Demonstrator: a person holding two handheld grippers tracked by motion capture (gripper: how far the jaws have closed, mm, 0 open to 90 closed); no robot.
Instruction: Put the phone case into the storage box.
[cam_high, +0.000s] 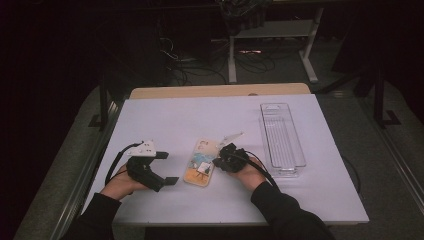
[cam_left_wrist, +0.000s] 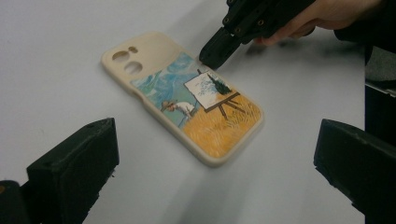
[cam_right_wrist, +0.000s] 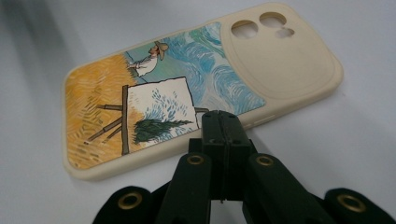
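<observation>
Clear bin (cam_high: 282, 137) beyond painted phone case (cam_high: 200, 162)

High view looks down; both gripper views closely share the phone case (cam_left_wrist: 182, 100).

Matt cream phone case (cam_right_wrist: 196, 88), clear glossy plastic tray (cam_high: 281, 138)

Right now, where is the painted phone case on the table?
In the high view the phone case lies flat near the table's middle, between the two grippers, with the right gripper at its right edge.
</observation>
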